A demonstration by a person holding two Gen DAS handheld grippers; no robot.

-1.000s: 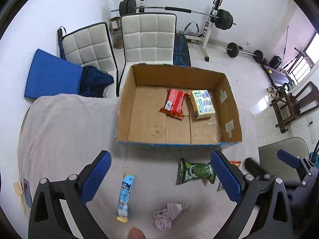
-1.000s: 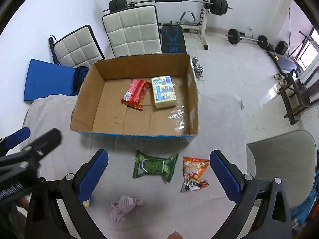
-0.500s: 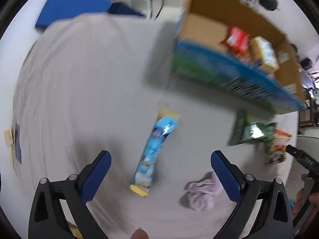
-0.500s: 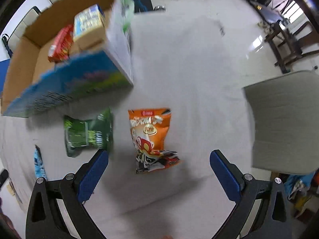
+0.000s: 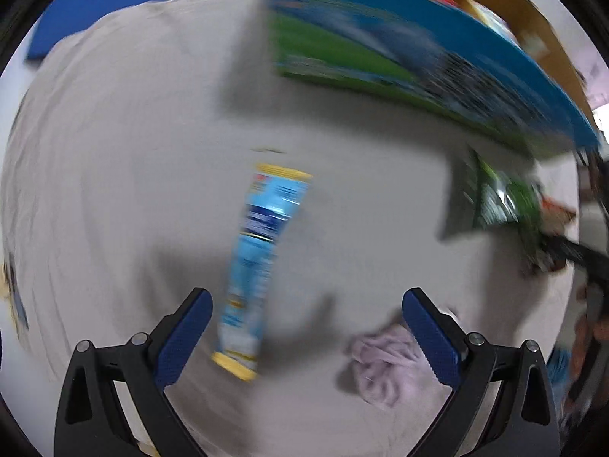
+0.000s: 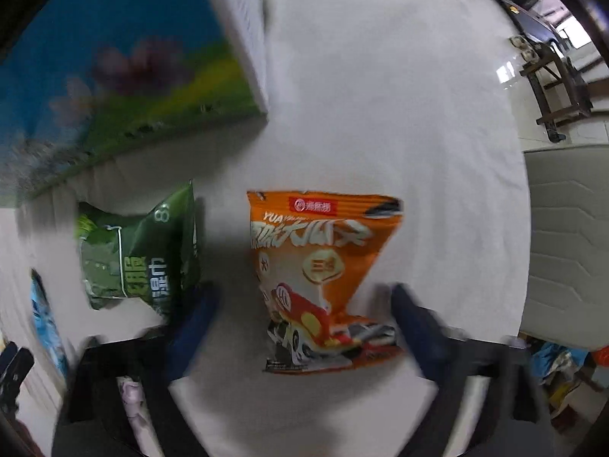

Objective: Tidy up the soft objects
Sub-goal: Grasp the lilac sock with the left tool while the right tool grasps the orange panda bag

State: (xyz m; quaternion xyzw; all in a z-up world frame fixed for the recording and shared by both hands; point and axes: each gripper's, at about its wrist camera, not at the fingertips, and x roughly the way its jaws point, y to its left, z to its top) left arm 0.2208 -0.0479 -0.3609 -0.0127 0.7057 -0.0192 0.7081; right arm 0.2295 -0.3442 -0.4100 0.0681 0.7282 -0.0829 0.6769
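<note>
Left gripper (image 5: 304, 327) spread wide, holding nothing, low over the long blue packet (image 5: 262, 262) lying on the grey cloth (image 5: 114, 152). Right gripper (image 6: 304, 323) spread wide too, empty, with the orange snack bag (image 6: 323, 278) between its 2 fingers. Green pack (image 6: 141, 255) just beside it, pink cloth ball (image 5: 384, 365) near the left one. Looks like the reaching step. Next: go down, squeeze gently, carry to the box (image 5: 399, 49).

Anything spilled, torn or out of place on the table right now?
Nothing spilled or visibly torn, though both views are motion-blurred. The orange snack bag, green packet, blue packet and crumpled pink cloth lie loose outside the box.
</note>
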